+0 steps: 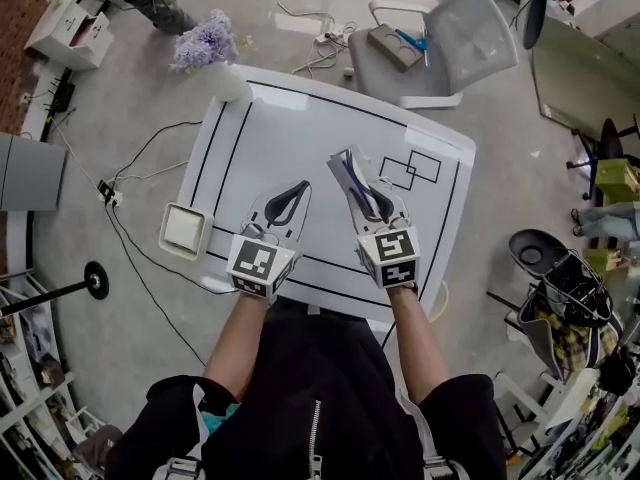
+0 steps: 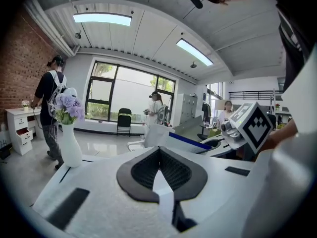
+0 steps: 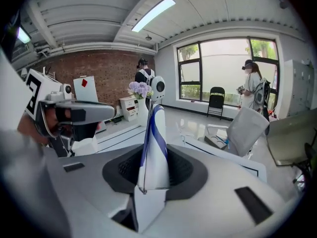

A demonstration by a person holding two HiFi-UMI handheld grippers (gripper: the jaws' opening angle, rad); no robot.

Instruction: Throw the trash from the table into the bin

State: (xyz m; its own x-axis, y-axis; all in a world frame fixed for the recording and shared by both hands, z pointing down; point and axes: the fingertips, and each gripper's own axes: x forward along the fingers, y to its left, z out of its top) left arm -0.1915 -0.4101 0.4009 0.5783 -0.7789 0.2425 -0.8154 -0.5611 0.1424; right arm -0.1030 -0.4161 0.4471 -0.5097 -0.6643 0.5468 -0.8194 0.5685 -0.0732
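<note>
A flat white wrapper with blue stripes [image 1: 347, 171] stands upright between the jaws of my right gripper [image 1: 368, 203], which is shut on it above the white table [image 1: 300, 128]. In the right gripper view the wrapper [image 3: 155, 128] sticks up out of the black pads [image 3: 185, 170]. My left gripper [image 1: 290, 196] hovers beside it, to the left, over the table's near half. Its pads [image 2: 133, 170] meet at the tip with nothing between them [image 2: 159, 151]. No other trash shows on the table.
A white vase of purple flowers [image 1: 222, 78] stands at the table's far left corner. A square white tray [image 1: 185, 230] sits at the left edge. A grey chair [image 1: 455, 43] is behind the table. A dark round bin [image 1: 540, 251] stands on the floor to the right.
</note>
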